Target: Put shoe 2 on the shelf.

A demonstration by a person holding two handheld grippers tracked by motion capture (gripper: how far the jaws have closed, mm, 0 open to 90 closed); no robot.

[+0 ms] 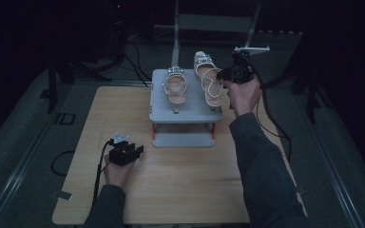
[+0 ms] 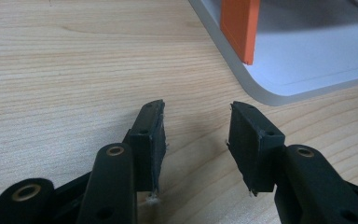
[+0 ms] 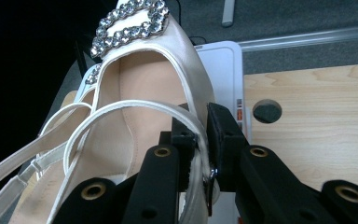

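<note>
Two cream sandals with rhinestone buckles are at a grey two-tier rack [image 1: 186, 113]. One sandal [image 1: 176, 87] lies flat on the rack's top shelf. The other sandal [image 1: 208, 78] [image 3: 140, 98] is tilted over the rack's right edge, toe pointing away, with my right gripper [image 1: 225, 76] [image 3: 203, 140] shut on its side rim beside the strap. My left gripper [image 1: 132, 151] [image 2: 196, 135] rests low on the wooden table [image 1: 171, 185] in front of the rack's left corner, jaws open with nothing between them.
The rack has orange legs [image 2: 240, 28] and a lower grey shelf [image 2: 307, 51] close to my left gripper. A round hole [image 3: 267, 112] is cut in the table near the rack. Black cables [image 1: 138, 57] and a metal stand [image 1: 176, 28] lie on the floor beyond the table.
</note>
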